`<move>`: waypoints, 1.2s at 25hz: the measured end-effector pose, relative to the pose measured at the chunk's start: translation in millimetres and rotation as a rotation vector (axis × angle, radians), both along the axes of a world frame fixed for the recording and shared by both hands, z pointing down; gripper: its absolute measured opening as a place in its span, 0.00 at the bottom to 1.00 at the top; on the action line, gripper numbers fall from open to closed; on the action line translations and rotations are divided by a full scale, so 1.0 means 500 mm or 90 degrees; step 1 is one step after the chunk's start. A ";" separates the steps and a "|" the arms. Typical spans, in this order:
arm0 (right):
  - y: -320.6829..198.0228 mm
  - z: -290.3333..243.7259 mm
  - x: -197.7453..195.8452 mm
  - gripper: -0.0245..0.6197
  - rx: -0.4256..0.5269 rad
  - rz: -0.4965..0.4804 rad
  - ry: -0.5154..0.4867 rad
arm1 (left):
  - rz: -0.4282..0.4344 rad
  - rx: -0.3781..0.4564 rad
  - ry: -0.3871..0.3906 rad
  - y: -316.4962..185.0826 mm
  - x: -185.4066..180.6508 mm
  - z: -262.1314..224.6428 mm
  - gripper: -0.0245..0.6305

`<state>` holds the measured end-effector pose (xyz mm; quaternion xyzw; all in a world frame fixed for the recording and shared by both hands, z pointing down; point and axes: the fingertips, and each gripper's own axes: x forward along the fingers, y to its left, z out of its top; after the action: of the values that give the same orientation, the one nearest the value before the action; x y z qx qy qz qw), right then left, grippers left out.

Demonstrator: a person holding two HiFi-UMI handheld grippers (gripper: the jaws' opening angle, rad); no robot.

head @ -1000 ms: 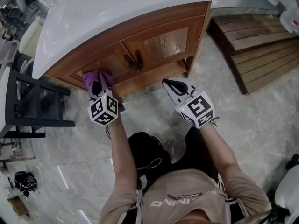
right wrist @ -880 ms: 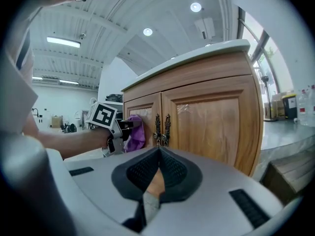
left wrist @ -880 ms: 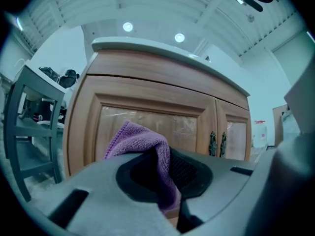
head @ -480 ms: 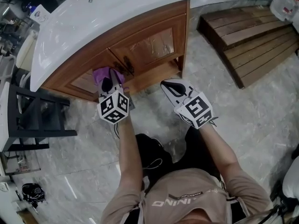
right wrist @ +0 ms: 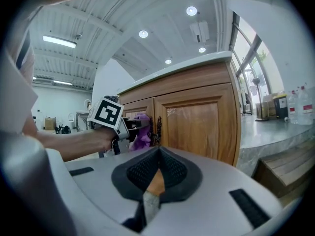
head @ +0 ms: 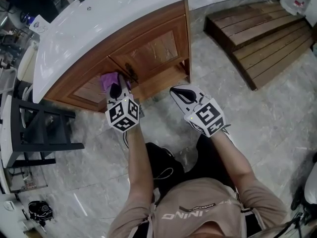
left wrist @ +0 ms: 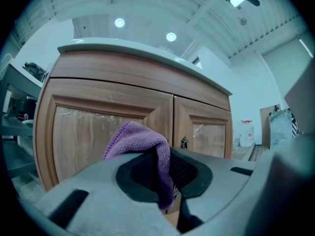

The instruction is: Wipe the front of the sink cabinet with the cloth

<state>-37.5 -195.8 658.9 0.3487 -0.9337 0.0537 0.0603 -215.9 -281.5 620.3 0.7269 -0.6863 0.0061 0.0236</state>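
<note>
Presently, the left gripper (head: 118, 89) has its jaws clamped on a purple cloth (head: 110, 79), which bunches up over the jaw tips and hangs down between them in the left gripper view (left wrist: 139, 137). The cloth sits at the front of the wooden sink cabinet (head: 157, 47), on the inner edge of the left door, just beside the dark door handles (head: 130, 71) where the two doors meet. The right gripper view shows the cloth (right wrist: 142, 133) lying close against the wood next to those handles; firm contact can't be confirmed. The right gripper (head: 177, 91) is held low, well apart from the cloth and short of the cabinet's right door; its jaws are pressed together at the tips with nothing between them (right wrist: 156, 167). A white sink top (head: 99, 19) overhangs the cabinet. The person crouches on a grey marbled floor (head: 277, 118). Wooden steps (head: 257, 36) lie to the cabinet's right, and a black stand (head: 42, 128) is to its left.
</note>
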 end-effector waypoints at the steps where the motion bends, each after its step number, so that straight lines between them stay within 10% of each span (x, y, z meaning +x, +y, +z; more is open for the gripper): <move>1: 0.001 -0.001 0.006 0.05 0.000 0.004 -0.001 | 0.007 -0.003 -0.004 0.001 0.007 0.000 0.09; 22: 0.014 -0.001 0.101 0.05 0.003 0.065 -0.001 | 0.107 -0.021 -0.119 -0.093 0.231 0.023 0.09; 30: 0.016 0.011 0.166 0.05 -0.001 0.105 0.006 | 0.179 -0.025 -0.087 -0.131 0.345 0.045 0.09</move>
<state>45.6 -187.6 664.2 0.4243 -0.9017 0.0578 0.0606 -43.6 -346.9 643.0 0.8131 -0.5776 0.0721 -0.0098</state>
